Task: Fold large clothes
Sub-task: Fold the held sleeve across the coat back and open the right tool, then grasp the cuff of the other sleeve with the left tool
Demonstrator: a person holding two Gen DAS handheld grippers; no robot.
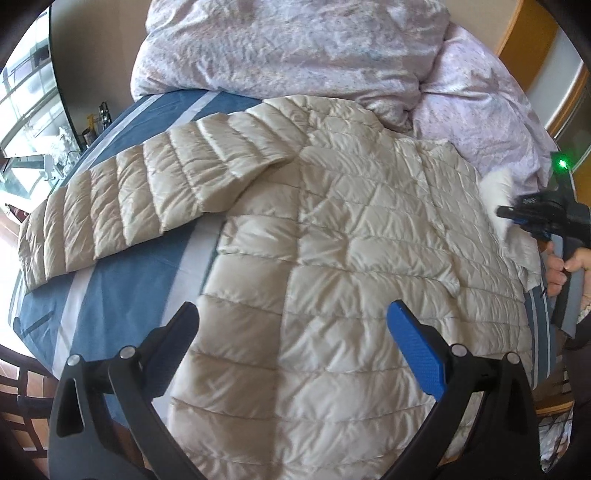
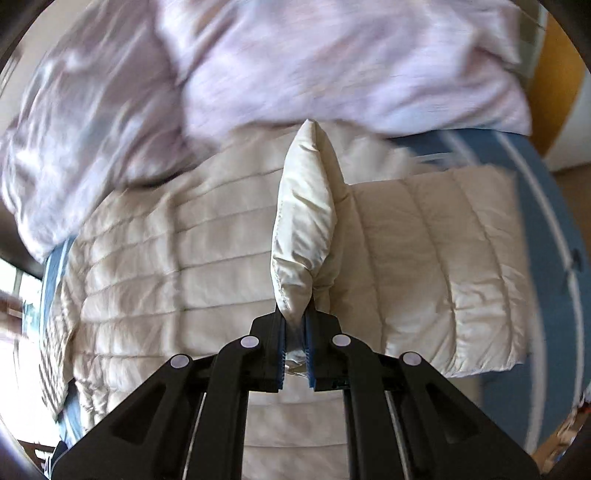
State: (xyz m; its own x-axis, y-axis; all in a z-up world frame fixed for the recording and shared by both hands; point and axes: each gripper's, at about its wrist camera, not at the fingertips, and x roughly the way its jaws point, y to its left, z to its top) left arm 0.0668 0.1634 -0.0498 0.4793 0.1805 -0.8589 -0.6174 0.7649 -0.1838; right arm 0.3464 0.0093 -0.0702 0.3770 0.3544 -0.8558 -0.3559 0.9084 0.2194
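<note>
A cream quilted puffer jacket (image 1: 332, 258) lies spread on a bed with a blue striped sheet (image 1: 122, 295). One sleeve (image 1: 147, 195) stretches out to the left. My left gripper (image 1: 295, 325) is open and empty, hovering over the jacket's lower part. My right gripper (image 2: 295, 325) is shut on a pinched fold of the jacket (image 2: 306, 221), which stands up from the fingers. The right gripper also shows at the jacket's right edge in the left wrist view (image 1: 532, 218). The other sleeve (image 2: 443, 258) lies to the right.
A crumpled pale lilac duvet (image 1: 295, 48) is piled at the far side of the bed, touching the jacket's top. A window and cluttered sill (image 1: 33, 122) are at the left. A wooden wall panel (image 1: 524, 33) is at the right.
</note>
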